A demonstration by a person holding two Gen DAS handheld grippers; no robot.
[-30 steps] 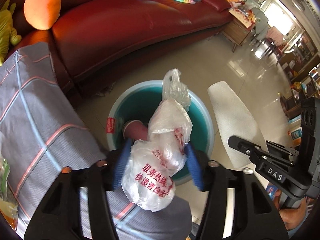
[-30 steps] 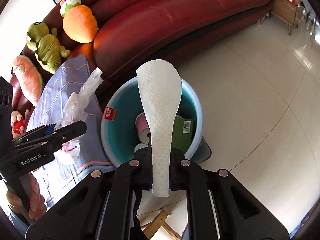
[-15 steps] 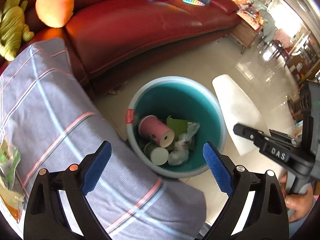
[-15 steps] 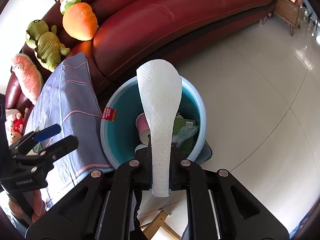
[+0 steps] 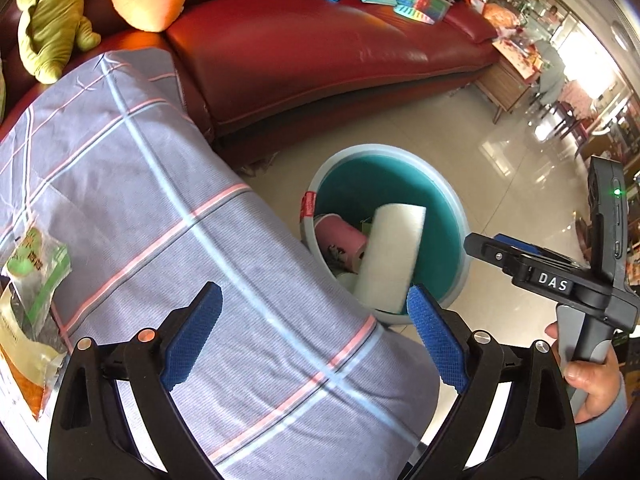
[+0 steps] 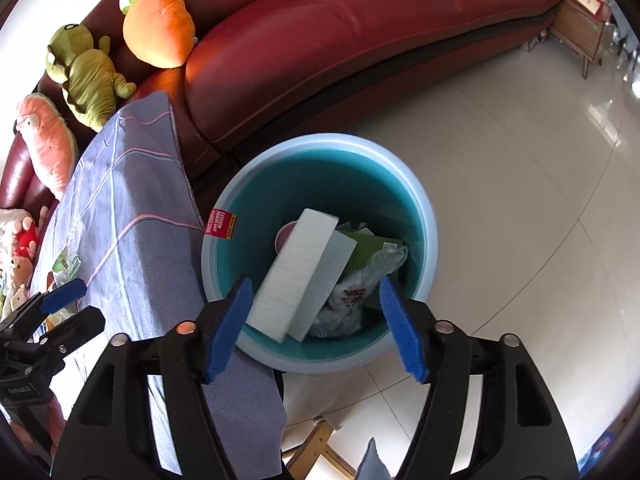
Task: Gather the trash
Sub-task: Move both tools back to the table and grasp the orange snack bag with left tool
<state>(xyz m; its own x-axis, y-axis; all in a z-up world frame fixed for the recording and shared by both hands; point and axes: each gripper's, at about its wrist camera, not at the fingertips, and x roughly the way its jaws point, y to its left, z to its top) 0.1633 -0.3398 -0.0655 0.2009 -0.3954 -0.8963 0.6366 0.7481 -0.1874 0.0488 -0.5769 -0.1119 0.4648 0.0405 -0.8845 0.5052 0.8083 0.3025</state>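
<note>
A round teal bin point(image 6: 424, 216) with a pale rim stands on the floor beside the table; it also shows in the left wrist view point(image 5: 452, 208). In it lie a white foam sheet point(image 6: 292, 276), a crumpled plastic bag point(image 6: 352, 292), a pink cup point(image 5: 340, 240) and green card point(image 6: 368, 244). The foam sheet point(image 5: 394, 256) leans against the near wall. My right gripper point(image 6: 316, 320) is open and empty just above the bin's near rim. My left gripper point(image 5: 316, 332) is open and empty over the checked tablecloth point(image 5: 160, 208).
A green and white snack packet point(image 5: 36, 264) lies on the cloth at the left. A red leather sofa point(image 6: 360, 24) with plush toys point(image 6: 156, 28) runs behind the bin. Pale tiled floor point(image 6: 520, 160) spreads to the right. A wooden side table point(image 5: 508, 84) stands far right.
My left gripper let the plastic bag fall into the bin and moved back over the cloth. My right gripper opened and the foam sheet dropped into the bin.
</note>
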